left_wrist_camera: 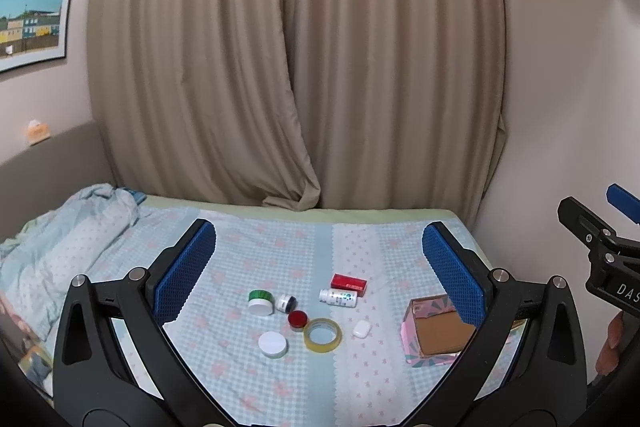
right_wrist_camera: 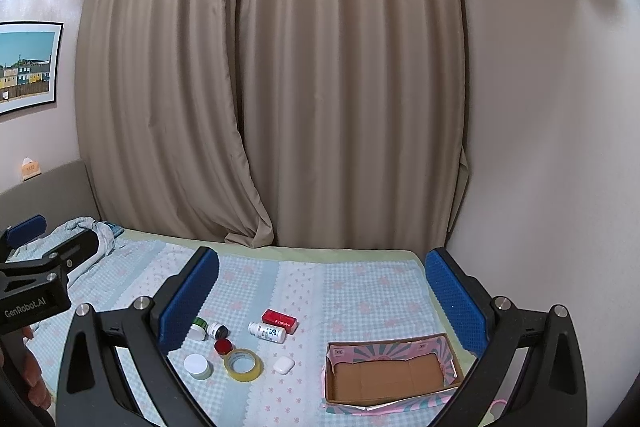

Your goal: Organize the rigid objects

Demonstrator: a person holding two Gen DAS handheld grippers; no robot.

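So the stuff to sort is a little cluster on the bed (right_wrist_camera: 360, 291), roughly mid-mattress: a green-lidded jar (left_wrist_camera: 260, 301), a small dark-capped jar (left_wrist_camera: 285, 303), a red-lidded tin (left_wrist_camera: 298, 320), a white-lidded jar (left_wrist_camera: 273, 344), a tape roll (left_wrist_camera: 322, 335), a white earbud case (left_wrist_camera: 362, 329), a white pill bottle (left_wrist_camera: 338, 297) lying on its side and a red box (left_wrist_camera: 348, 284) just behind it.

The cardboard box (right_wrist_camera: 388, 373) sits open and empty to the right of them, so I'd guess that's where everything goes.

All of it looks light and hard. The jars should take a pinch across the lid or body. The bottle will probably roll, so grab it across the barrel. The earbud case looks smooth and rounded, likely slippery. The tape lies flat, so pinching its wall through the hole seems easiest.

The tin and tape are touching, so they may nudge each other.

The left gripper (left_wrist_camera: 320, 267) and right gripper (right_wrist_camera: 322, 291) both hover spread wide, holding nothing. A crumpled blanket (left_wrist_camera: 60, 239) lies far left, with curtains (left_wrist_camera: 296, 59) behind, well clear.
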